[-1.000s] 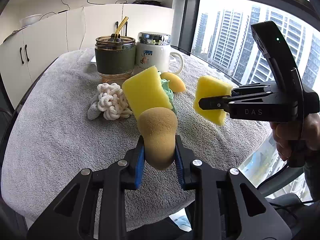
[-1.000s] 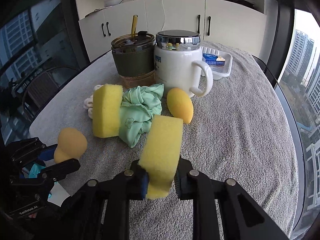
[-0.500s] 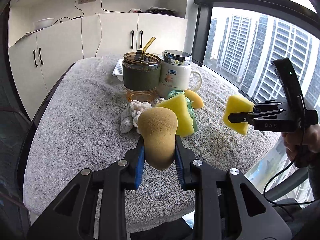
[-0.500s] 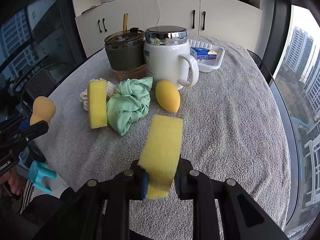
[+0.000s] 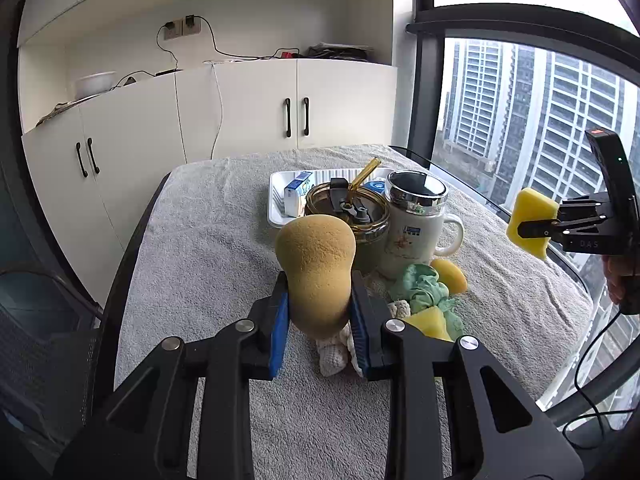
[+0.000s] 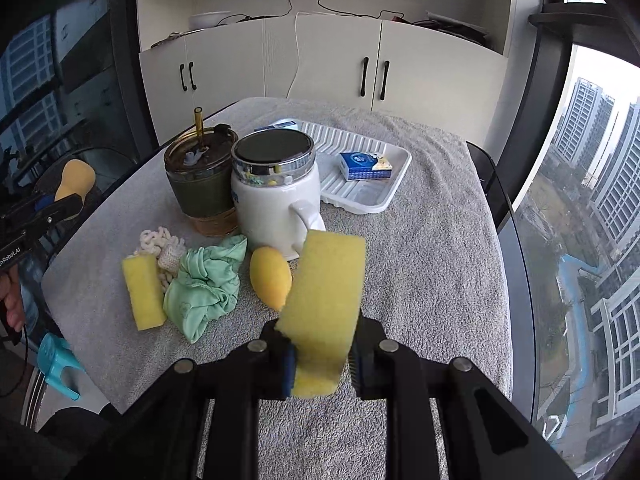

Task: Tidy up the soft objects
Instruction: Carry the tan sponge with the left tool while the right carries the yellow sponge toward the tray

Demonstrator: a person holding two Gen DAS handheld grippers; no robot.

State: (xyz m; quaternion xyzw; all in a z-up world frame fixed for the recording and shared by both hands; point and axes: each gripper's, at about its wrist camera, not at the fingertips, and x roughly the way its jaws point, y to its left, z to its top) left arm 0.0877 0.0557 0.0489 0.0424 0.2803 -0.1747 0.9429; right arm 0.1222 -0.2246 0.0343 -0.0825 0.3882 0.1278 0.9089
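My left gripper (image 5: 319, 312) is shut on a tan gourd-shaped sponge (image 5: 316, 268), held above the grey towel-covered table (image 5: 208, 256). My right gripper (image 6: 322, 354) is shut on a yellow rectangular sponge (image 6: 326, 300); the left wrist view shows that gripper (image 5: 520, 232) at the far right, off the table's edge. On the towel lie a second yellow sponge (image 6: 143, 292), a crumpled green cloth (image 6: 208, 288), a white knitted piece (image 6: 162, 246) and a yellow egg-shaped sponge (image 6: 270, 278). In the right wrist view the left gripper (image 6: 76, 196) with its tan sponge (image 6: 76, 178) hangs at the far left.
A glass tumbler with a green sleeve and straw (image 6: 200, 184) and a white lidded mug (image 6: 276, 196) stand behind the soft things. A white ribbed tray (image 6: 384, 184) with small blue-and-white packs sits at the back. White cabinets (image 6: 320, 64) stand behind; windows flank the table.
Both grippers have risen and drawn back from the pile, each keeping its sponge. The table things look smaller and lower in both views, and the tray has come into sight.
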